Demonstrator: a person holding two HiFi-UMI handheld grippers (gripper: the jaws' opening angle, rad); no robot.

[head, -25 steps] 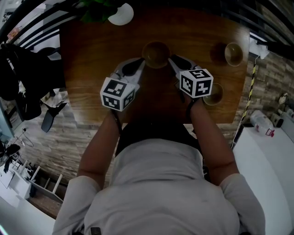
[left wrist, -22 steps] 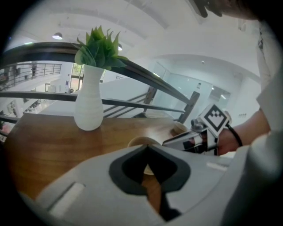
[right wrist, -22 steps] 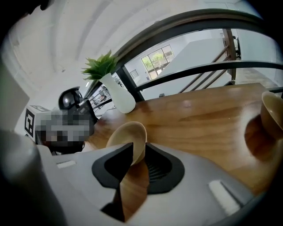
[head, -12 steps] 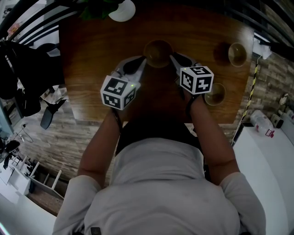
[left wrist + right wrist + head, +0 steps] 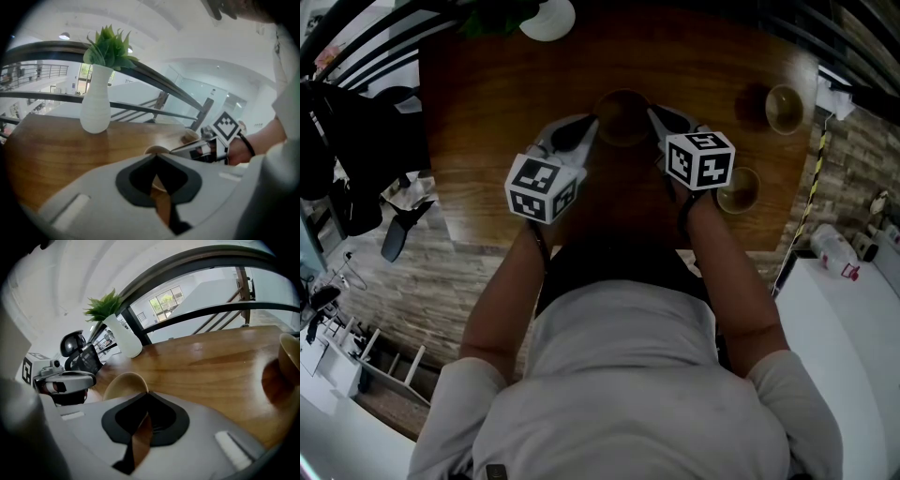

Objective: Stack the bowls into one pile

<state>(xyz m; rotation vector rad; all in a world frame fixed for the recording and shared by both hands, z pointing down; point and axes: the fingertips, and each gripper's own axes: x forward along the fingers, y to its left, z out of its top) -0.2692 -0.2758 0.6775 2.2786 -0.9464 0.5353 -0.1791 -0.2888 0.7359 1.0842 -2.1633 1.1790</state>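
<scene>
1. The wooden counter (image 5: 487, 141) fills the upper part of the head view, with its long side running left to right.
2. A white vase (image 5: 95, 105) with green leaves stands upright at the counter's far edge, left of centre and well apart from the bowls.
3. Our left tongs (image 5: 156, 155) reach in from the left. Their tips are drawn together on the left rim of the middle bowl, pinching its thin wall.
4. Our right tongs (image 5: 147, 393) come in from the right. Their jaws have just been closing and now nip the right rim of that same bowl.
5. The middle bowl (image 5: 623, 117) is round and sits upright, mouth up, between the two tongs near the counter's centre. We cannot tell whether it rests on the wood or is slightly raised.
6. The far bowl (image 5: 785, 108) stands mouth up near the right far corner.
7. The near bowl (image 5: 738, 190) sits closer to us, just beside our right wrist and partly hidden by the cube. The three bowls stand apart, with none stacked yet.
</scene>
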